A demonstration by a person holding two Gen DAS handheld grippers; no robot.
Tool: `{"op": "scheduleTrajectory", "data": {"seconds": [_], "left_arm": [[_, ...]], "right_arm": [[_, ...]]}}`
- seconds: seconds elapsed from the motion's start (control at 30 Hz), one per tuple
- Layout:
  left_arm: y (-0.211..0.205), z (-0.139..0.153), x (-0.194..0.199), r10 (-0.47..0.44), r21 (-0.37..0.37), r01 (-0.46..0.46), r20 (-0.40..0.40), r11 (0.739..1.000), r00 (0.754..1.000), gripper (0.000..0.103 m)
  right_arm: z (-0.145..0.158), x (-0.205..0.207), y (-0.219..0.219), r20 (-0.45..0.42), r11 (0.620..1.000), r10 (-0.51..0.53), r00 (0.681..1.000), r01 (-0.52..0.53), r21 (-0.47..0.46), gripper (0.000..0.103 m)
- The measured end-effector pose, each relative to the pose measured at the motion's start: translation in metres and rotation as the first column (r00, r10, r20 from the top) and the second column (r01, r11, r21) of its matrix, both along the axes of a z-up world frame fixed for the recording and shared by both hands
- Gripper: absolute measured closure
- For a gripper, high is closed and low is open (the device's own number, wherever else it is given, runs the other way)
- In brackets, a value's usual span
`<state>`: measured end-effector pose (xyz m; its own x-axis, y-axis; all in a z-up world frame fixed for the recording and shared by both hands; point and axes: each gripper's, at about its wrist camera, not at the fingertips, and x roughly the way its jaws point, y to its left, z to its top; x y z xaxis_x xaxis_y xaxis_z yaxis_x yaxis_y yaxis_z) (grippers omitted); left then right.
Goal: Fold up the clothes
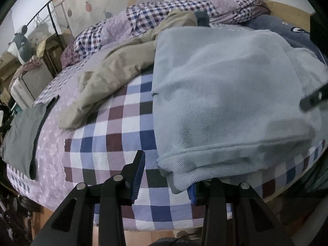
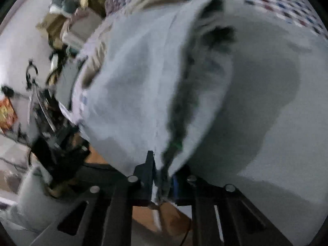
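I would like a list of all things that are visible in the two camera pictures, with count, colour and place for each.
light blue garment: one, pale blue, on the near right of the bed, partly folded; one edge is pinched in the right gripper
beige garment: one, tan, crumpled left of the blue one
grey garment: one, grey with dark trim, flat at the bed's left edge
checked bedsheet: one, blue, white and maroon squares, under the clothes
gingham quilt: one, lilac and checked, bunched at the far side
clothes rack: one, black, far left
cardboard boxes: several, brown, by the rack
left gripper: one, black with blue pads, open at the blue garment's near corner
right gripper: one, black, shut on cloth
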<state>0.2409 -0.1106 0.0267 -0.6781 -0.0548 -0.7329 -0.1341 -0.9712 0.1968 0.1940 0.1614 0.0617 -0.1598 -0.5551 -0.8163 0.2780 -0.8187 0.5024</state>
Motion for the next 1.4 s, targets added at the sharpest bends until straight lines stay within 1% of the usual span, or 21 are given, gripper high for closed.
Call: {"op": "scheduleTrajectory", "data": {"seconds": [0.07,0.13,0.2,0.27,0.4,0.5,0.6,0.67,0.73,0.77,0.9,0.93,0.97,1.03,1.07,1.1,1.17,1.2,1.23,1.33,1.4], "left_arm": [[0.006,0.0,0.003,-0.026,-0.013,0.026,-0.007,1.0,1.0,0.062],[0.012,-0.004,0.003,-0.054,-0.03,0.054,0.009,0.998,0.999,0.056],[0.02,-0.007,0.004,-0.081,-0.055,0.082,0.02,0.995,0.997,0.055],[0.026,-0.006,0.007,-0.093,-0.084,0.094,0.008,0.992,0.996,0.055],[0.028,0.001,0.01,-0.104,-0.067,0.103,-0.011,0.992,0.995,0.055],[0.031,0.003,0.012,-0.121,-0.062,0.119,-0.02,0.991,0.992,0.05],[0.035,0.0,0.01,-0.133,-0.06,0.133,-0.001,0.989,0.991,0.048],[0.037,-0.005,0.007,-0.138,-0.065,0.14,0.026,0.988,0.99,0.048],[0.04,-0.007,0.006,-0.147,-0.075,0.149,0.036,0.986,0.988,0.048],[0.04,-0.007,0.007,-0.15,-0.076,0.153,0.04,0.985,0.988,0.048],[0.04,-0.002,0.01,-0.164,-0.047,0.166,0.033,0.985,0.986,0.047],[0.041,-0.002,0.01,-0.171,-0.041,0.173,0.037,0.984,0.985,0.043],[0.042,-0.002,0.011,-0.178,-0.034,0.18,0.041,0.983,0.983,0.041],[0.045,-0.003,0.011,-0.193,-0.027,0.194,0.054,0.981,0.98,0.041],[0.048,-0.004,0.012,-0.203,-0.035,0.205,0.067,0.978,0.977,0.041],[0.051,-0.005,0.014,-0.215,-0.041,0.219,0.076,0.975,0.974,0.041],[0.055,-0.002,0.019,-0.237,-0.041,0.241,0.081,0.97,0.968,0.041],[0.056,0.0,0.022,-0.244,-0.04,0.248,0.081,0.968,0.966,0.041],[0.054,0.004,0.023,-0.245,-0.025,0.248,0.078,0.968,0.966,0.041],[0.041,0.019,0.029,-0.243,0.073,0.238,0.06,0.968,0.968,0.041],[0.026,0.033,0.03,-0.229,0.173,0.219,0.037,0.96,0.973,0.039]], "right_arm": [[0.016,0.006,0.012,-0.02,0.999,-0.024,1.0,0.023,-0.023,0.09],[0.009,0.008,0.022,0.01,0.999,-0.04,0.999,0.04,-0.002,0.09],[-0.007,0.007,0.031,0.049,0.995,-0.076,0.996,0.073,0.066,0.091],[0.0,0.008,0.034,0.021,0.995,-0.098,0.995,0.097,0.036,0.091],[0.029,0.018,0.053,-0.048,0.991,-0.135,0.99,0.134,-0.031,0.091],[0.057,0.023,0.063,-0.101,0.99,-0.14,0.985,0.135,-0.051,0.092],[0.049,0.016,0.062,-0.067,0.993,-0.121,0.99,0.121,-0.005,0.091],[0.019,0.009,0.07,-0.001,0.989,-0.132,0.991,0.132,0.06,0.091],[0.003,0.008,0.081,0.037,0.986,-0.16,0.986,0.158,0.059,0.091],[0.003,0.01,0.084,0.038,0.984,-0.17,0.985,0.168,0.053,0.091],[0.042,0.027,0.093,-0.058,0.982,-0.19,0.98,0.19,-0.012,0.092],[0.04,0.028,0.095,-0.055,0.981,-0.194,0.979,0.194,0.002,0.092],[0.032,0.026,0.098,-0.04,0.978,-0.201,0.979,0.202,0.043,0.092],[0.011,0.021,0.102,0.011,0.965,-0.231,0.973,0.227,0.128,0.091],[0.008,0.02,0.103,0.022,0.963,-0.234,0.972,0.229,0.14,0.09],[0.011,0.021,0.103,0.018,0.963,-0.232,0.973,0.227,0.142,0.089],[0.017,0.022,0.105,0.007,0.963,-0.234,0.972,0.231,0.14,0.077],[0.022,0.022,0.113,-0.005,0.961,-0.25,0.968,0.248,0.122,0.074],[0.027,0.021,0.12,-0.017,0.958,-0.265,0.964,0.266,0.104,0.067],[0.043,0.019,0.141,-0.05,0.948,-0.313,0.949,0.315,0.049,0.055],[0.053,0.017,0.155,-0.07,0.938,-0.345,0.936,0.346,0.011,0.051]]}}
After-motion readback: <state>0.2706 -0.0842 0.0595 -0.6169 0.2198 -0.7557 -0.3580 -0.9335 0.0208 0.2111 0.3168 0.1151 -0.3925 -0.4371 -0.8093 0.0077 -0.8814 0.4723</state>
